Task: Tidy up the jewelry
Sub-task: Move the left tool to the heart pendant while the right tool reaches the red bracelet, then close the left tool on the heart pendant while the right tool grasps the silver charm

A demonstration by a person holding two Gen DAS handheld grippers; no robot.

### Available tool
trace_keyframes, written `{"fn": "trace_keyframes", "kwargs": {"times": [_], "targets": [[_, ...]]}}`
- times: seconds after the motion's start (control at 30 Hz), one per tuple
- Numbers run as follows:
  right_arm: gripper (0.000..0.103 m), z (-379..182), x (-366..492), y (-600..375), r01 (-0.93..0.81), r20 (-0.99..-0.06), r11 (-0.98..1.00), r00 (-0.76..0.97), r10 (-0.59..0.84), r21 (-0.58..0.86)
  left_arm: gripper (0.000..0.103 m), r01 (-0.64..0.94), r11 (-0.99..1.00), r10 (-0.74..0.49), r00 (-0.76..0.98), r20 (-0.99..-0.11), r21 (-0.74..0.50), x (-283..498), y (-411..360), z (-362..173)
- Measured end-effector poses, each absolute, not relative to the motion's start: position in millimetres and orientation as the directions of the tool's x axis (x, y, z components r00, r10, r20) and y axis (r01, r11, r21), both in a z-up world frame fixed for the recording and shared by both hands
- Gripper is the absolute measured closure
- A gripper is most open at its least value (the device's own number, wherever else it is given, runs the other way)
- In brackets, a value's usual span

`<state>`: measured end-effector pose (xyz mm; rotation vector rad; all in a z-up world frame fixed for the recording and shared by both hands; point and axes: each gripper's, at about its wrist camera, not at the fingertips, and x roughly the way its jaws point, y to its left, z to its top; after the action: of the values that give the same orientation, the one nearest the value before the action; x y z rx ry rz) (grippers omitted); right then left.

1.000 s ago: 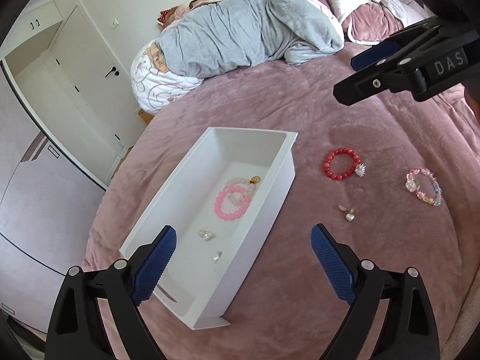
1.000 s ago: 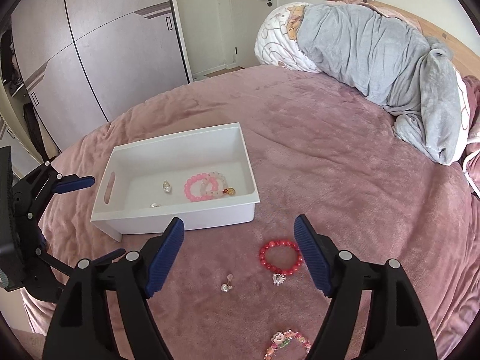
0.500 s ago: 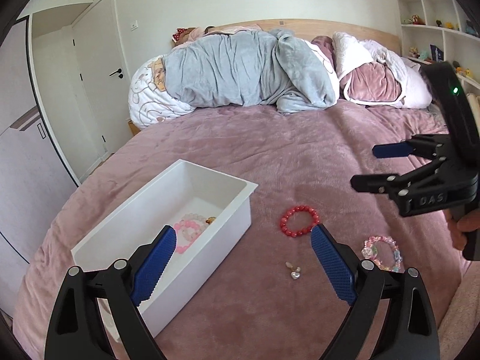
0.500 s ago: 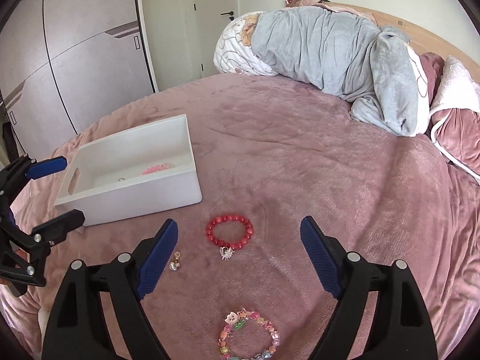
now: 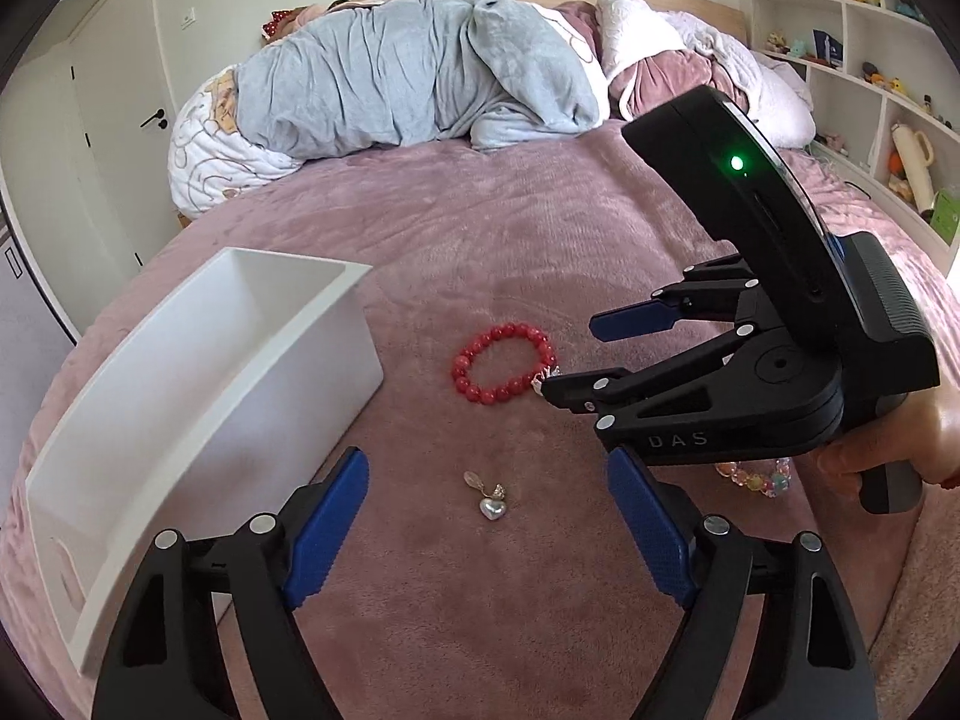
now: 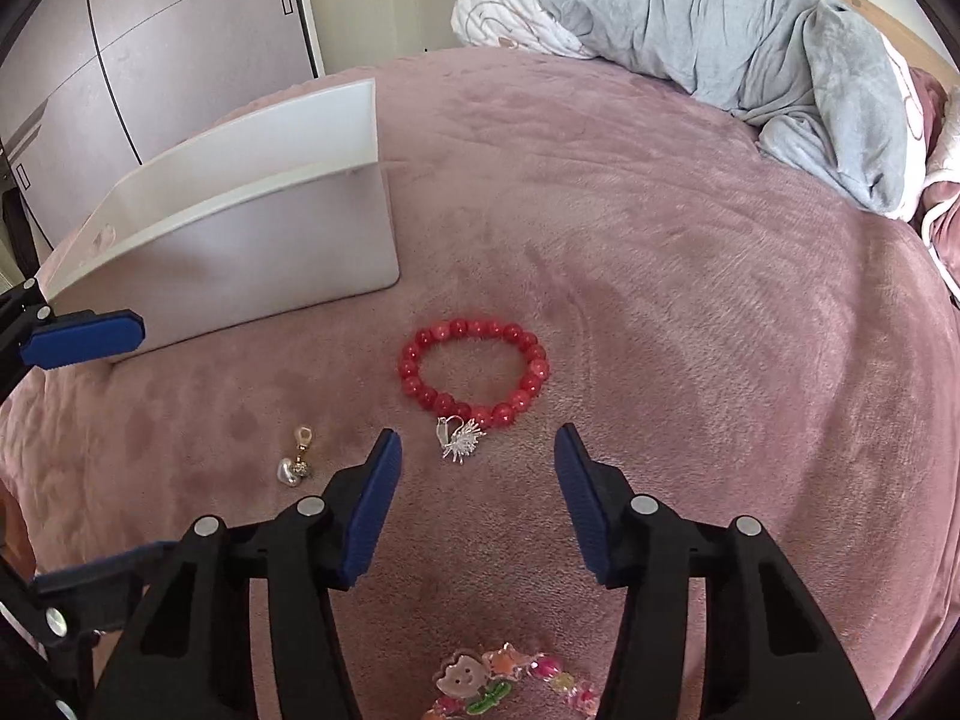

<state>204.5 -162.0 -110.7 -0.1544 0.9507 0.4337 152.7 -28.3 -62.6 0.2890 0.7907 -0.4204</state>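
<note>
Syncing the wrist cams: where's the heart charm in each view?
Left wrist: heart charm low centre, on the bedspread between the left gripper's fingers, nearer than the red bracelet.
Right wrist: heart charm lower left, outside the right gripper, left of the bracelet's silver tassel.
Shared landmark: red bracelet; white bin too.
</note>
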Motion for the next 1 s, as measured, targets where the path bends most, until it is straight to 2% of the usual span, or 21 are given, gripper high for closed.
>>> {"fn": "trace_keyframes", "kwargs": {"times": [0.07, 0.43, 0.53, 0.67, 0.73, 0.83, 0.9, 1.0], "targets": [[0.057, -117, 208, -162, -0.426, -0.822, 0.903, 0.495, 0.282, 0.054, 0.021, 0.47, 0.879, -0.255, 0.616, -0.745, 0.087, 158, -31, -71], [0.064, -132, 220, -173, -0.419, -0.826, 0.899, 0.455, 0.332, 0.13, 0.038, 0.426, 0.905, -0.232, 0.536, -0.811, 0.022, 189, -21, -117], [0.071, -134, 223, -174, -0.423, -0.823, 0.894, 0.448, 0.349, 0.149, 0.042, 0.431, 0.902, -0.231, 0.525, -0.819, 0.022, 193, -22, -126], [0.083, -136, 224, -174, -0.429, -0.822, 0.885, 0.427, 0.376, 0.182, 0.043, 0.427, 0.904, -0.242, 0.517, -0.821, 0.002, 194, -22, -134], [0.083, -137, 224, -173, -0.432, -0.823, 0.885, 0.429, 0.371, 0.174, 0.045, 0.43, 0.903, -0.254, 0.512, -0.821, -0.012, 193, -22, -136], [0.083, -137, 226, -176, -0.421, -0.816, 0.883, 0.425, 0.392, 0.205, 0.058, 0.459, 0.888, -0.27, 0.504, -0.821, -0.01, 191, -24, -136], [0.084, -135, 228, -180, -0.406, -0.808, 0.882, 0.421, 0.411, 0.237, 0.073, 0.476, 0.879, -0.278, 0.493, -0.825, -0.012, 190, -26, -136], [0.084, -131, 225, -182, -0.391, -0.803, 0.887, 0.43, 0.413, 0.246, 0.079, 0.479, 0.878, -0.275, 0.487, -0.829, -0.009, 188, -27, -134]]}}
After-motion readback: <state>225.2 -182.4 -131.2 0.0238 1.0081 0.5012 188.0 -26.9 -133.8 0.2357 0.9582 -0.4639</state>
